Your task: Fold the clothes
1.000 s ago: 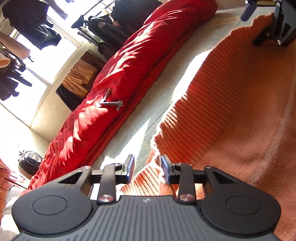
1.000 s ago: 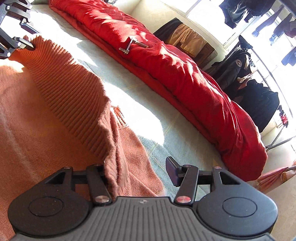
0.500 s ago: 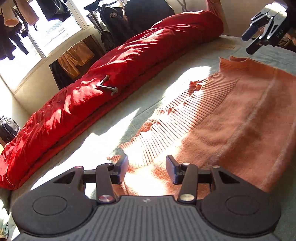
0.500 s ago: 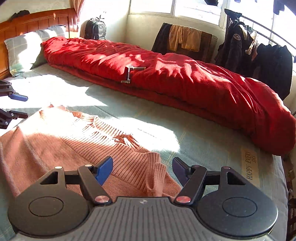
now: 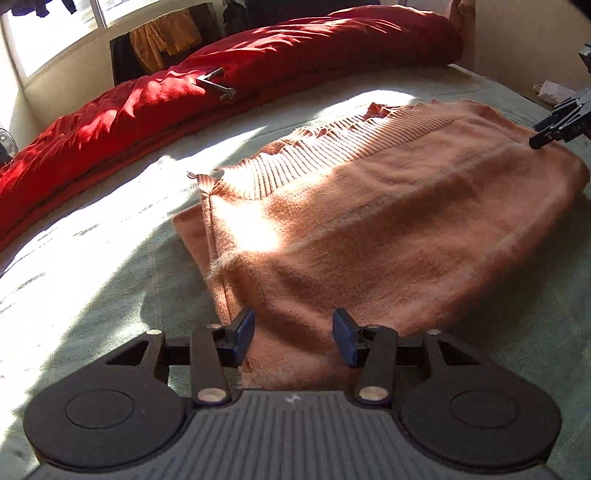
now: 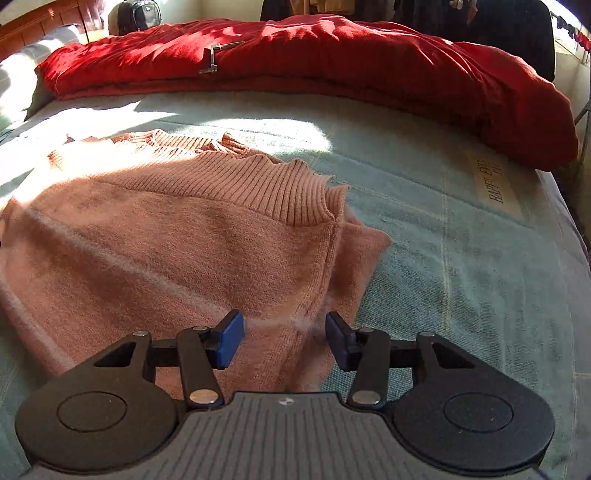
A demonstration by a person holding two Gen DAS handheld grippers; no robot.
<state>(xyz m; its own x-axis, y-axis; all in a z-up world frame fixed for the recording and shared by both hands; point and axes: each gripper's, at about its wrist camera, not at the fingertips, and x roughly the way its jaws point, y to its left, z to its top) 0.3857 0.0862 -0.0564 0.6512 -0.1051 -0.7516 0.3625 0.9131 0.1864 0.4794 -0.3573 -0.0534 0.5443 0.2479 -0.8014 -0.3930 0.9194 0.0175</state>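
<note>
An orange knit sweater (image 5: pixel 388 221) lies folded over on the pale green bed cover, its ribbed hem on the far side. It also shows in the right wrist view (image 6: pixel 166 236). My left gripper (image 5: pixel 293 341) is open and empty, its jaws on either side of the sweater's near left corner. My right gripper (image 6: pixel 284 341) is open and empty over the sweater's near right corner. The right gripper's fingertips (image 5: pixel 554 129) show at the far right of the left wrist view.
A rolled red quilt (image 5: pixel 229 85) lies along the far side of the bed, also in the right wrist view (image 6: pixel 369 62), with a metal tool (image 5: pixel 216 83) on it. A pillow (image 6: pixel 22 74) and backpack (image 6: pixel 138 14) are at the far left. Clothes hang by the window.
Both grippers let go of the sweater's hem, laid it down on the folded sweater and drew back toward me to its near corners. Both are wider open now.
</note>
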